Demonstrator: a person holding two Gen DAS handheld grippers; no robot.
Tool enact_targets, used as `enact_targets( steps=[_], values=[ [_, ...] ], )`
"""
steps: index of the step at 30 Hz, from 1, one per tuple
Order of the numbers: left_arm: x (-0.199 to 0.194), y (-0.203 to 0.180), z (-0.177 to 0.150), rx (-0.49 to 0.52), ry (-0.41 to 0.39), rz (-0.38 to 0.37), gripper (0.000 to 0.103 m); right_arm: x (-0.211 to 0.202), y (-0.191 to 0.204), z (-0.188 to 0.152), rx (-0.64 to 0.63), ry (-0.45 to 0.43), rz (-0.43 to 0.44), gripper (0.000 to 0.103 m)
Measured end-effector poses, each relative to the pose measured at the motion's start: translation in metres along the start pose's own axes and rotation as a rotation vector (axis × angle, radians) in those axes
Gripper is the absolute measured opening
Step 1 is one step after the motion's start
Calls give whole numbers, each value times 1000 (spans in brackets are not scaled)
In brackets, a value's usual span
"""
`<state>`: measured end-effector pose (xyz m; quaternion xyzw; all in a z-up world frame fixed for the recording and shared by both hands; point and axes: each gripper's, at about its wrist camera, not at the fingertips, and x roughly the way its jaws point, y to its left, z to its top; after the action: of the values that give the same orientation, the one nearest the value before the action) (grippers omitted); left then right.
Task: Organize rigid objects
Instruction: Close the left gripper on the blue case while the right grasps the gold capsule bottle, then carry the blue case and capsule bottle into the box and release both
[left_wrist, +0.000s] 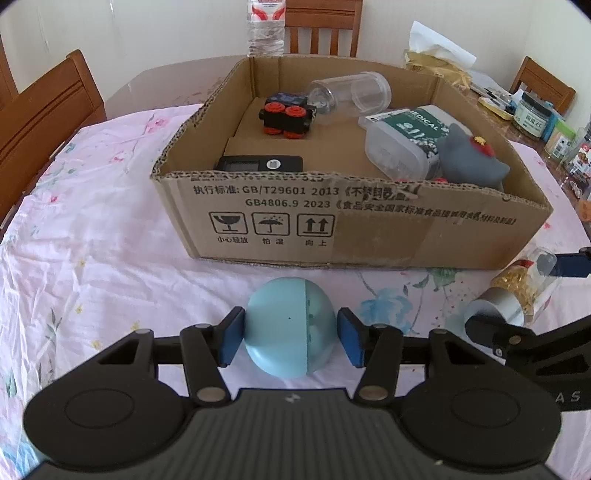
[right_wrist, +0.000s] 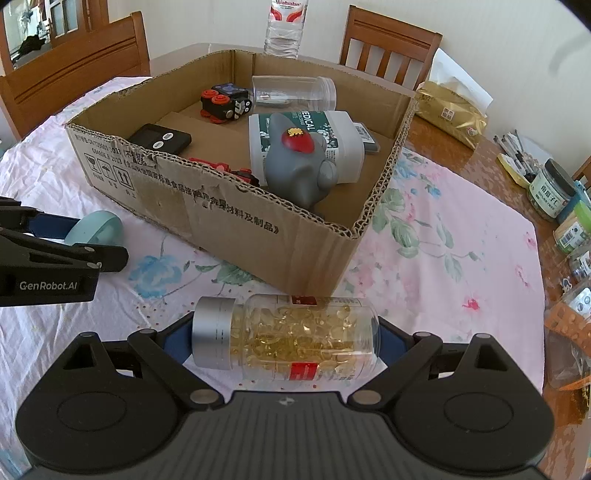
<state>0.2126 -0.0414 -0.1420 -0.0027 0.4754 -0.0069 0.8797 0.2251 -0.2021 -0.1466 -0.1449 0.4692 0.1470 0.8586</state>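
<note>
A cardboard box (left_wrist: 258, 218) stands on the flowered tablecloth and holds a black toy car (left_wrist: 288, 116), a clear jar (left_wrist: 351, 92), a white medical container (left_wrist: 406, 144), a grey toy (left_wrist: 469, 155) and a black device (left_wrist: 258, 163). My left gripper (left_wrist: 290, 338) is shut on a light blue ball (left_wrist: 290, 326) in front of the box. My right gripper (right_wrist: 284, 339) is shut on a clear bottle of yellow capsules (right_wrist: 288, 336) with a silver cap, lying sideways, near the box's front corner (right_wrist: 351, 232). The bottle also shows in the left wrist view (left_wrist: 517, 295).
A water bottle (right_wrist: 286, 26) and wooden chairs (right_wrist: 388, 44) stand behind the box. A gold packet (right_wrist: 450, 110), jars (right_wrist: 552, 188) and pens (right_wrist: 517, 155) crowd the bare table at the right. The left gripper's body (right_wrist: 48, 258) lies to the left of my right gripper.
</note>
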Motion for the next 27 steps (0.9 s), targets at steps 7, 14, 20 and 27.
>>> enact_targets(
  steps=[7, 14, 20, 27],
  values=[
    [-1, 1, 0, 54, 19, -45, 52, -3, 0, 0, -3, 22, 23, 97],
    [-10, 5, 1, 143, 58, -102, 52, -15, -3, 3, -15, 36, 62, 97],
    [-36, 9, 12, 233, 52, -155, 52, -34, -10, 8, -24, 48, 111, 97],
    [-73, 12, 45, 308, -9, -223, 52, -65, -17, 21, -55, 26, 137, 97]
  ],
)
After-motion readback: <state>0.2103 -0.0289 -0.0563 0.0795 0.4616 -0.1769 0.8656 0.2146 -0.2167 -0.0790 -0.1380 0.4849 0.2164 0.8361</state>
